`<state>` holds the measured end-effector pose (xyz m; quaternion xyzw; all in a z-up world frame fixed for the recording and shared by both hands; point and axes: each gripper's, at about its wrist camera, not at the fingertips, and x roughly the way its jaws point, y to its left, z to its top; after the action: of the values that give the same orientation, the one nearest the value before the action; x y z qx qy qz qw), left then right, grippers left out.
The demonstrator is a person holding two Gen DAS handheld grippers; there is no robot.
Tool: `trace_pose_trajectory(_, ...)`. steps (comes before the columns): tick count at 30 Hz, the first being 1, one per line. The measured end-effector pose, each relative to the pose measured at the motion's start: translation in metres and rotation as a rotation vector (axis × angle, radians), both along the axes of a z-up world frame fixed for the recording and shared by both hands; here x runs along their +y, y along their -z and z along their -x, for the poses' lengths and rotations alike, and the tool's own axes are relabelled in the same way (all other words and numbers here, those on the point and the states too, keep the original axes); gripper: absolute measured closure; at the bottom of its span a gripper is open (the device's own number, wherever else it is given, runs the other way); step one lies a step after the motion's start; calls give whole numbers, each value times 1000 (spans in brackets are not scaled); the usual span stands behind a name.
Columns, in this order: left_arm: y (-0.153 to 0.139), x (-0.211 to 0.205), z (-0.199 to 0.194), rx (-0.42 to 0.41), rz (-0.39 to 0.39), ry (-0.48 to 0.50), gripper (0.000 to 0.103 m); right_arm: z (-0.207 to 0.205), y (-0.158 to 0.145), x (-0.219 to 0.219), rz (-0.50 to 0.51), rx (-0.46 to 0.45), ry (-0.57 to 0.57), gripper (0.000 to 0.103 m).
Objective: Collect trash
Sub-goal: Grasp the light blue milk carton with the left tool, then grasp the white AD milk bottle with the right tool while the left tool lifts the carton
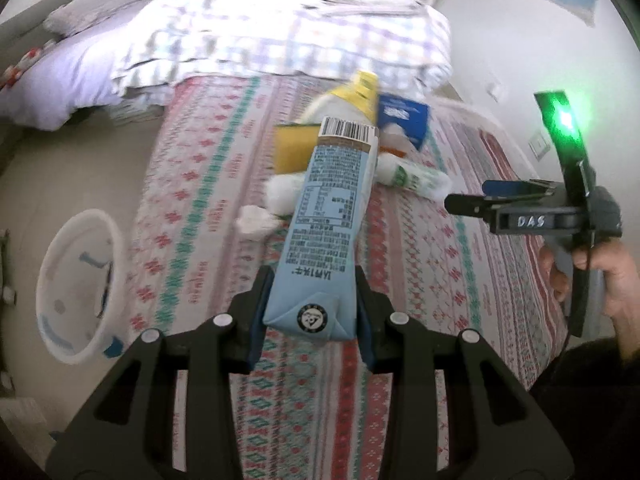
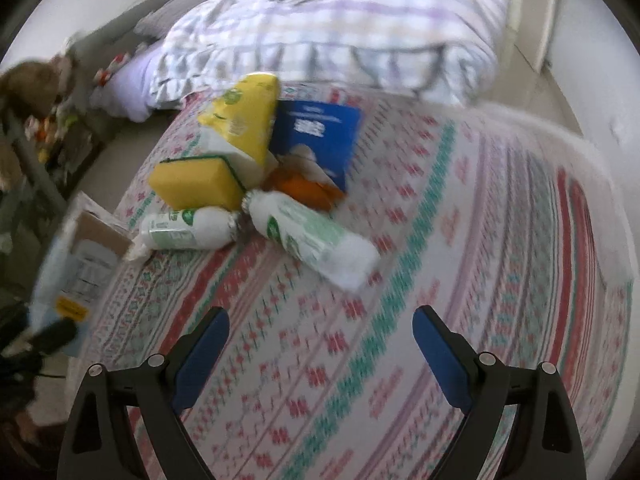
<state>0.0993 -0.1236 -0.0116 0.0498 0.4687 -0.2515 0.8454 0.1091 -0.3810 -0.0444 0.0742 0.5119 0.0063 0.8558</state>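
1. Patterned cotton bedspread (image 2: 460,240), striped in red, teal and white, covered the bed from near edge to far.
2. Lay heaped across the far edge: a folded checked duvet (image 1: 288,36), with a lilac pillow (image 1: 52,80) beside its left end.
3. Stood on the pale floor off the bed's left edge: a white trash bin (image 1: 80,284), mouth facing the left wrist camera.
4. Was clamped in the left gripper (image 1: 310,304): a light blue carton (image 1: 324,216), both pads pressed on its folded end, barcode end pointing toward the duvet, raised clear of the bedspread.
5. Remained piled near the bed's middle, toward the left edge: a yellow packet (image 2: 240,112), a yellow sponge (image 2: 196,184), a dark blue pouch (image 2: 320,136), two white-and-green wrappers (image 2: 312,240) and something orange, too blurred to name.
6. Hung over the near part of the bedspread, jaws wide apart and empty: the right gripper (image 2: 320,344).
7. Gripped the right tool's handle: a bare hand (image 1: 612,276).
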Motion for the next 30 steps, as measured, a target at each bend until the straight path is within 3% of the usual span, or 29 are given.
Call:
trace_pose_trajectory(7,5,42,-13,25,16,-147,64,-36,11,28,129,15,-77,9)
trace_pose_trajectory(18,12,89,-19,76,43,-270,64,-71,39,61,244,72,-160,14)
trace_pose_trajectory(19,12,92,-20,80,49,-277,64,-74,41,63,254,75,-159,18)
trace_pose_trajectory(21,12,95,-20,83,57,-286,64,-78,46,65,264,90,-157,42)
trace_pose_trajectory(24,11,99,-19,86,63,-294,64,-79,48,67,239,105,-157,64)
trace_pose_trajectory(30,7,110,-18,76,73,-308,64,-63,35,72,203,90,-173,65)
